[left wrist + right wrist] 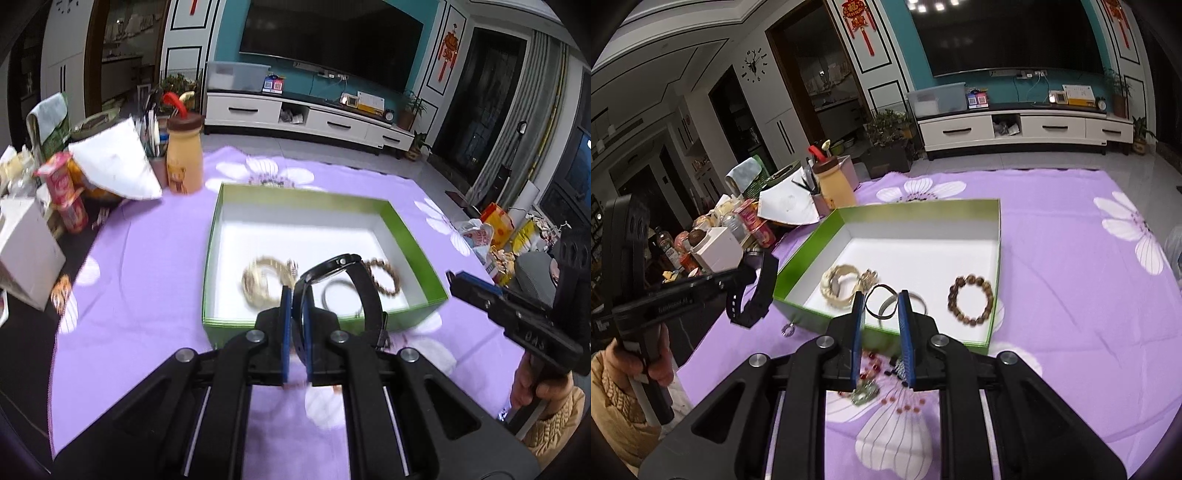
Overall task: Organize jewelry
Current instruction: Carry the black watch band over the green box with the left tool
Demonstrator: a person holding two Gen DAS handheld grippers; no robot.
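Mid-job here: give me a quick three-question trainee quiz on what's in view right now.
1. True or false: the left tongs are shut on the black watch.
2. Which lies inside the green box? A) brown bead bracelet B) yellow bottle C) pink can
3. Fill in: the loose red beads lie on the ___ cloth.
Key: 1 true; 2 A; 3 purple.

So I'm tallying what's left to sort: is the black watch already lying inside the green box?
No, the black watch hangs clamped in the left tool, outside the green box.
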